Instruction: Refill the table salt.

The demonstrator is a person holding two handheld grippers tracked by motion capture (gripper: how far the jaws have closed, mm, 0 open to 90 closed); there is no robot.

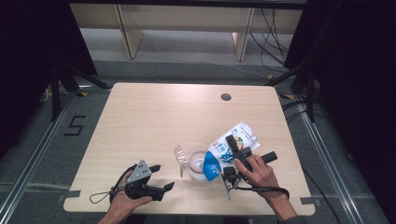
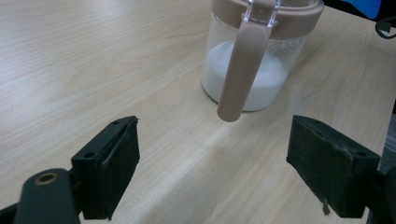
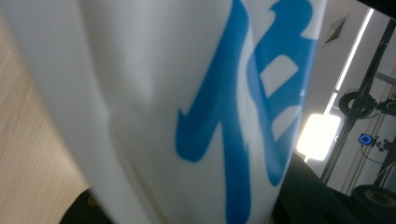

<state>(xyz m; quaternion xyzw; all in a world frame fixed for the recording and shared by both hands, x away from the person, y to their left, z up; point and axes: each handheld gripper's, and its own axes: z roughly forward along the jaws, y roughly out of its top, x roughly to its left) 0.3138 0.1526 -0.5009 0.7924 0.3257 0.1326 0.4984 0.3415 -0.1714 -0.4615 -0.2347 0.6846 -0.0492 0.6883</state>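
From the high view, the right gripper (image 1: 232, 156) is pinching a white-and-blue bag (image 1: 229, 149), tilting it with its blue end over an open jar (image 1: 198, 167) near the front of the bench (image 1: 154, 121). The jar's lid (image 1: 180, 158) is standing up at its left. The left gripper (image 1: 156, 177) is resting near the front left edge, apart from the jar.

In the left gripper view, the fingers (image 2: 114, 163) are standing spread with bare bench between them; the jar (image 2: 254, 70) — holding white powder, brown-rimmed — is sitting just ahead.

In the right gripper view, the bag (image 3: 154, 93) is pressing close, bearing a large blue character (cropped, so I cannot read it).
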